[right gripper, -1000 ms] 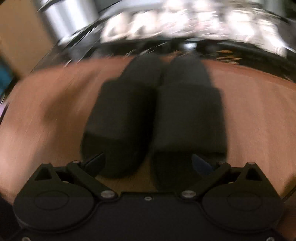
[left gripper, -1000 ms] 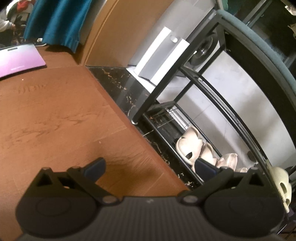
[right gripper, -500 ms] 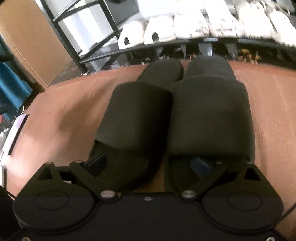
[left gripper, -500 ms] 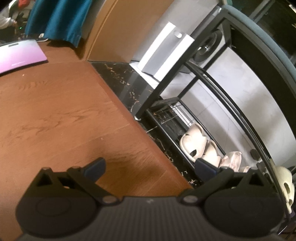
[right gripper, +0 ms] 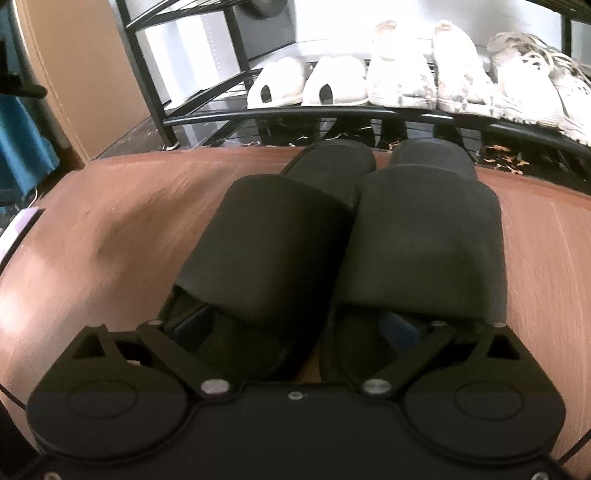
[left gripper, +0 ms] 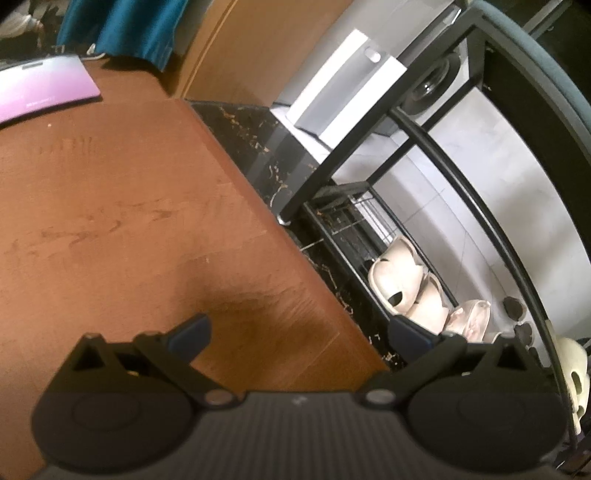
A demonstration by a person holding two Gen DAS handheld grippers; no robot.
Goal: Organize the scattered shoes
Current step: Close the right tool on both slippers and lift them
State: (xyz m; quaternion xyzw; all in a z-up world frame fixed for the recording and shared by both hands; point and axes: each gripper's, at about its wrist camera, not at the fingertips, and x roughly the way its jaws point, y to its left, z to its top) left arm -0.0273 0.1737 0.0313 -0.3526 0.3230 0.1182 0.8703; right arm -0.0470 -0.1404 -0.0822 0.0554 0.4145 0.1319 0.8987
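Note:
Two black slippers, a left one (right gripper: 269, 243) and a right one (right gripper: 424, 236), lie side by side on the wooden floor, toes toward the black shoe rack (right gripper: 258, 114). My right gripper (right gripper: 295, 326) is at their heel ends with its jaws opening wide. One finger reaches into each slipper's opening, and the slippers' inner sides sit between the fingers. In the left wrist view my left gripper (left gripper: 299, 332) hangs open over bare floor with nothing between its fingers, beside the rack's end (left gripper: 332, 162).
White slippers (right gripper: 306, 88) and white sneakers (right gripper: 458, 74) fill the rack's lower shelf. Cream slippers (left gripper: 395, 280) show through the rack's end. A purple mat (left gripper: 40, 92), blue cloth (left gripper: 125, 26) and a white box (left gripper: 343, 96) lie beyond the floor.
The right gripper has come closer to the black slippers, its fingers now inside their openings, and its view has sharpened. The left view has barely shifted.

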